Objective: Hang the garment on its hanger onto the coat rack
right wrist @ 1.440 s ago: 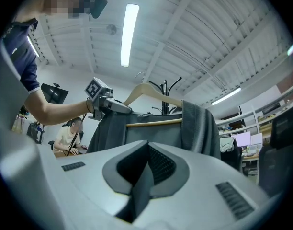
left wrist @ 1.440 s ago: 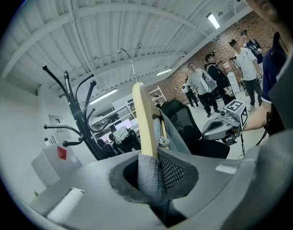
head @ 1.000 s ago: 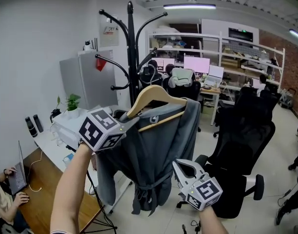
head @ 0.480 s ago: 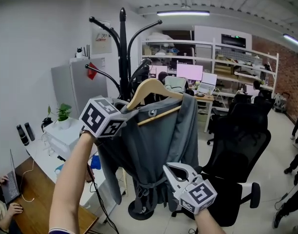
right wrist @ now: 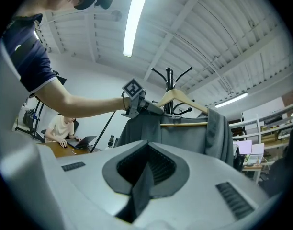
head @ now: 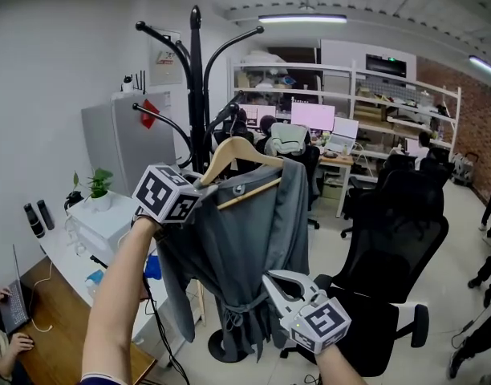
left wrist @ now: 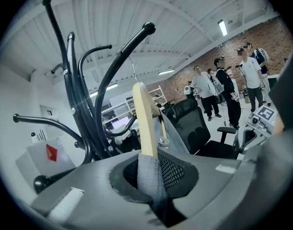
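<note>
Nearer the coat rack (head: 196, 95) now, hanger (head: 233, 152) clamped in left gripper (head: 200, 190) jaws; right gripper's (head: 276, 284) closed empty.

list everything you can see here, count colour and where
coat rack: one, black, just behind the garment
hanger: one, pale wood, its end in the left gripper
garment: one, grey, draped on the hanger
office chair: one nearby, black, right of the garment
fridge: one, grey, by the left wall
potted plant: one, green, in front of the fridge
monitor: one, lit pink, far desks
desk: one, brown wood, bottom left
left gripper: one, dark grey, shut on the hanger
right gripper: one, white, shut and empty, below the garment
</note>
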Available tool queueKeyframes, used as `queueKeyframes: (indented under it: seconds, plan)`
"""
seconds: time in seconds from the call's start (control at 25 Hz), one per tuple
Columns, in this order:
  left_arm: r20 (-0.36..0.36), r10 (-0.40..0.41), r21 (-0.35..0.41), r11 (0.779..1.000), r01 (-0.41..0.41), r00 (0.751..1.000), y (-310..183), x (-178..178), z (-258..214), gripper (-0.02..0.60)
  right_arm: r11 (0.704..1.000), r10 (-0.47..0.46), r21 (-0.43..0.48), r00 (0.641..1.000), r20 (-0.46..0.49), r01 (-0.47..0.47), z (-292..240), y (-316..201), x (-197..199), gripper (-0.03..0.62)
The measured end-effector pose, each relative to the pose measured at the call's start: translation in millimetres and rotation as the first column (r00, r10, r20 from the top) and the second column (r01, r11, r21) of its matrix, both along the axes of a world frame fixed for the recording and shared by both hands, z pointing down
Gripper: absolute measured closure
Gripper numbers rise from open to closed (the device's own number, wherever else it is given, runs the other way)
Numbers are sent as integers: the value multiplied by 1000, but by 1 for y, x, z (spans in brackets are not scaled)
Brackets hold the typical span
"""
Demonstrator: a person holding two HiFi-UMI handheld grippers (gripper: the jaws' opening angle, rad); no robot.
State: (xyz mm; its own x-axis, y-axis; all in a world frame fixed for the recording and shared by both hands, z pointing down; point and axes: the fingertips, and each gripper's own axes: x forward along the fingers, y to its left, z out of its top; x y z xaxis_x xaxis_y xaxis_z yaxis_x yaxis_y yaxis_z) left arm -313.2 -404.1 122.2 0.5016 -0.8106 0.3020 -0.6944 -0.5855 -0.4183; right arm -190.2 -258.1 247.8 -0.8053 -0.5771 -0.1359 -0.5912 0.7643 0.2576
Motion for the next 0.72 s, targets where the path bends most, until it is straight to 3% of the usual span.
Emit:
queueKeyframes:
  seconds: [0.36, 0.72]
  plan:
    - [-40, -75, -69, 995, 73, 996, -32, -38, 42, 551, 999, 6, -40, 1000, -6, -7, 18, -12, -7, 585]
    - [-70, -88, -121, 989, 79, 994, -53, -57, 80, 551, 998, 25, -62, 1000, -19, -26, 29, -17, -11, 585]
